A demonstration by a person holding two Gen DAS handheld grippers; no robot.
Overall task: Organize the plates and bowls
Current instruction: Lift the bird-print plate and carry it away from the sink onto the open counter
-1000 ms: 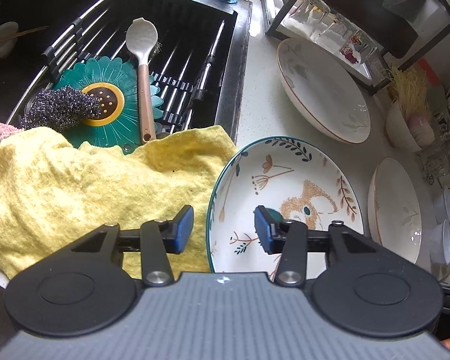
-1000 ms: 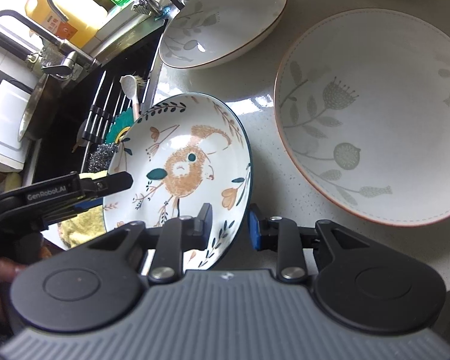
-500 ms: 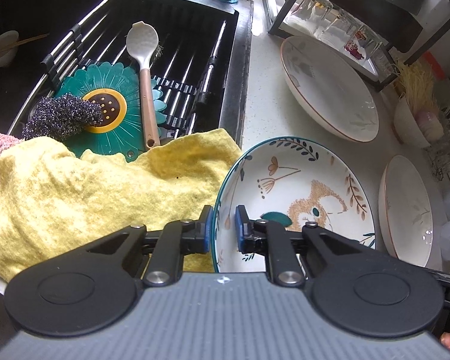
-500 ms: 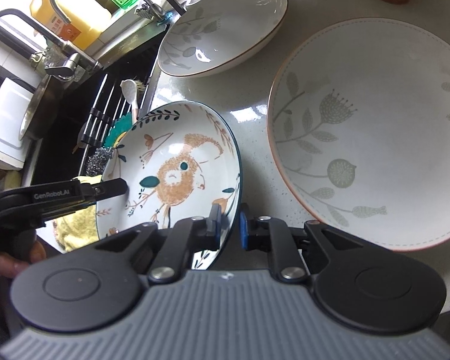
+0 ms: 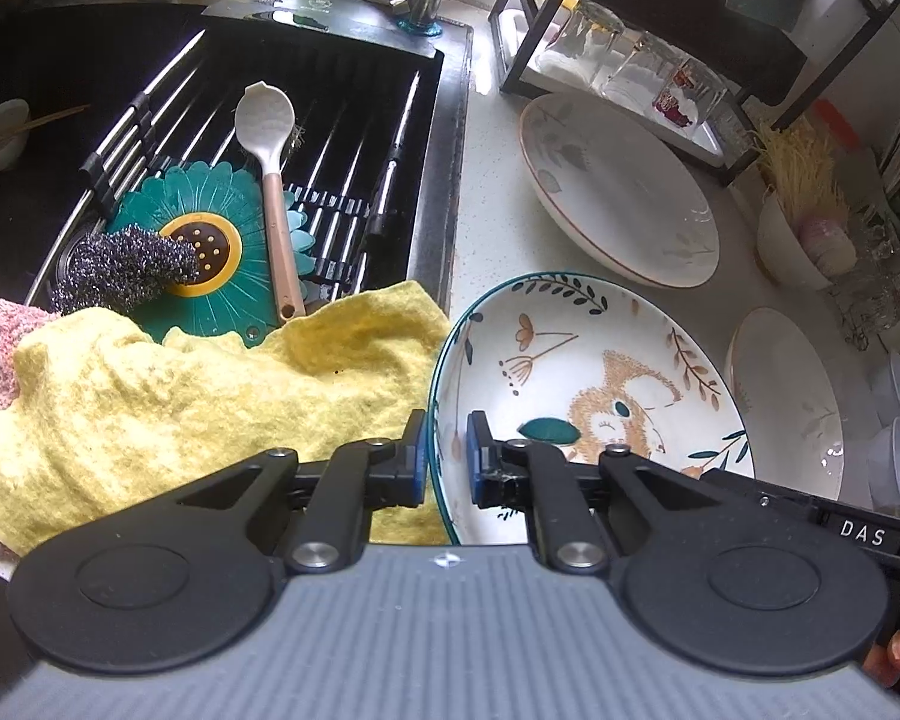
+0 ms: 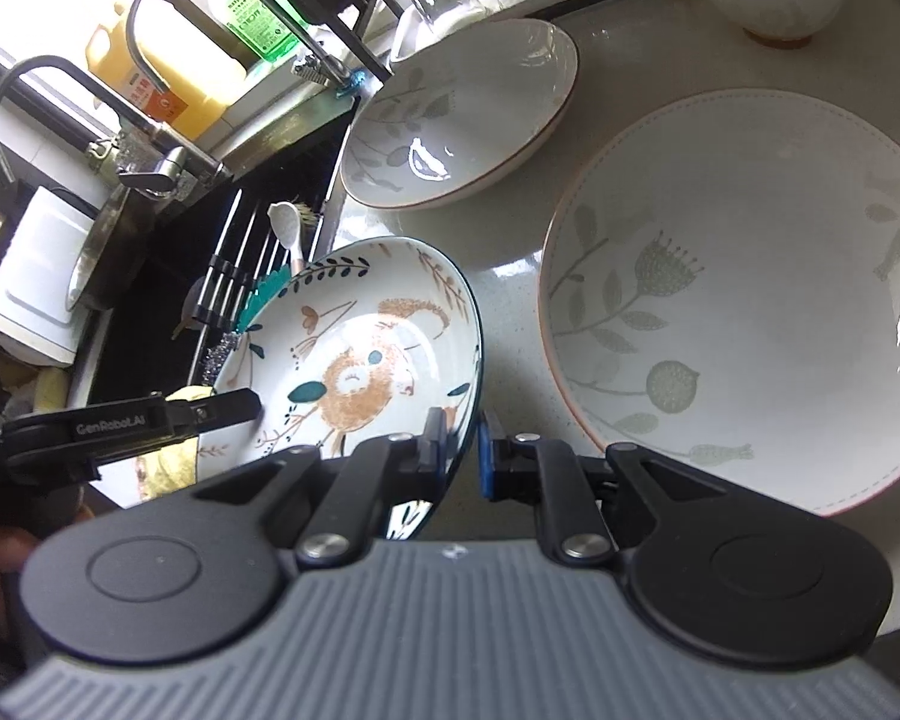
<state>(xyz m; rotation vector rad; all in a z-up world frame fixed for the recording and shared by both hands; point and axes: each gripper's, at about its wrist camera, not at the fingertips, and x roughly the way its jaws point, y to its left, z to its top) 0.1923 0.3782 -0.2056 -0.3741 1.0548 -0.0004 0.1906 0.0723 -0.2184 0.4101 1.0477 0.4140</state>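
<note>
Two tongs pinch one patterned plate beside a kitchen sink.

A yellow cloth lies at the sink's edge; the left tongs have just closed on the hedgehog plate's left rim, the right tongs clamp its right rim, and two white plates rest on the tabletop beyond.

White letters "DAS" stand on the right gripper body at near right. "GenRoboLAI" is printed along the left gripper arm at near left. Labels on the far green bottle and orange jug are unreadable.
</note>
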